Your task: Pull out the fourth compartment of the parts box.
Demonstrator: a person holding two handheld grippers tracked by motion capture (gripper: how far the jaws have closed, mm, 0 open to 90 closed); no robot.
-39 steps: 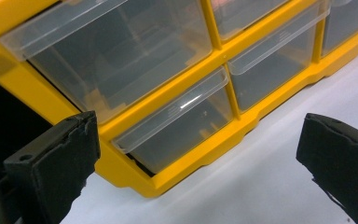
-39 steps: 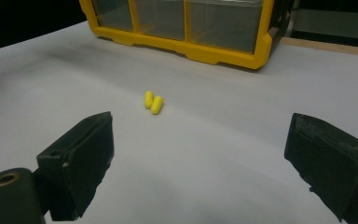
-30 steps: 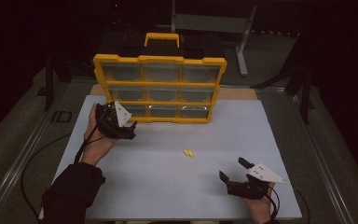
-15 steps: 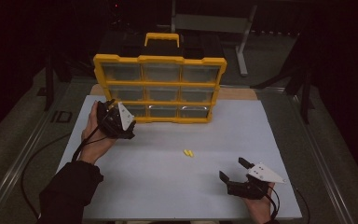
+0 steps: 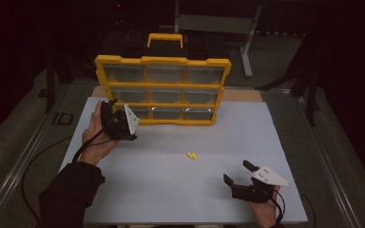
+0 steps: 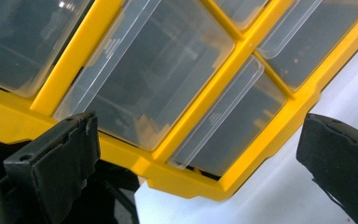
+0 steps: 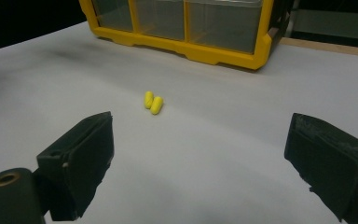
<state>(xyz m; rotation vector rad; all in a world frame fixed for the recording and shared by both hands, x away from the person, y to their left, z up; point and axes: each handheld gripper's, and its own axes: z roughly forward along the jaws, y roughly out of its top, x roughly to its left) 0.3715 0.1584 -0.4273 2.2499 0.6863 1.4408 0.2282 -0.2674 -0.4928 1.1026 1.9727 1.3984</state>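
A yellow organizer case (image 5: 162, 86) with clear drawers stands upright at the back of the white table. Two small yellow capsules (image 5: 191, 155) lie side by side mid-table, and in the right gripper view these capsules (image 7: 153, 102) sit ahead of the jaws. My left gripper (image 5: 108, 114) is open at the case's lower-left corner; in the left gripper view (image 6: 200, 154) its jaws frame the bottom-left drawer (image 6: 223, 128), which looks slightly pulled out. My right gripper (image 5: 238, 173) rests open near the front right, with nothing between its jaws.
The white tabletop (image 5: 171, 190) ends at a metal rail on the left (image 5: 24, 156). A cable trails from the left gripper off the table's left side (image 5: 31, 166). A metal stand (image 5: 247, 42) sits behind the case.
The left gripper has crept slightly toward the case's lower-left corner. The right gripper and the capsules have stayed put.
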